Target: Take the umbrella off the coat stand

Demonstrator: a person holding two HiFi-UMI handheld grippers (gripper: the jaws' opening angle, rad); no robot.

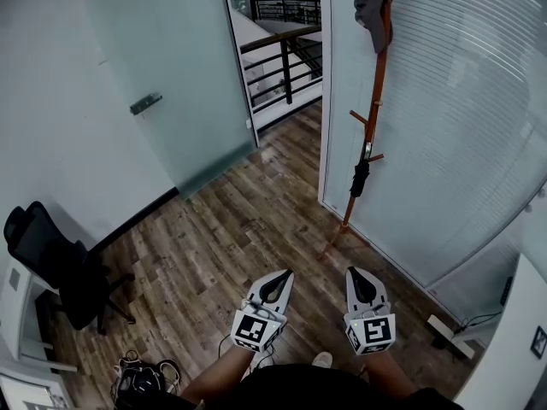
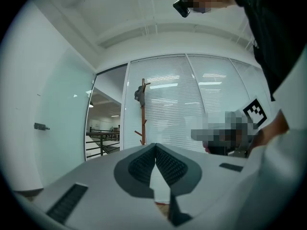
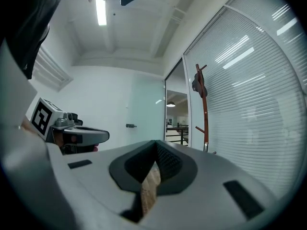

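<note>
A slim orange-brown wooden coat stand (image 1: 377,92) rises in front of the blind-covered glass wall. On one of its lower pegs hangs a small black folded umbrella (image 1: 360,178). A grey item (image 1: 373,5) hangs at the top. My left gripper (image 1: 288,272) and right gripper (image 1: 351,271) are held side by side low over the wood floor, well short of the stand, both shut and empty. In the left gripper view the left gripper (image 2: 156,145) points toward the coat stand (image 2: 143,116). The right gripper (image 3: 156,143) has the coat stand (image 3: 205,111) ahead to its right.
A black office chair (image 1: 51,267) stands at the left by a white desk. A frosted glass door (image 1: 145,102) and an open doorway with black railing (image 1: 286,58) lie ahead. Cables (image 1: 141,370) lie on the floor at lower left. A white cabinet (image 1: 513,348) is at the right.
</note>
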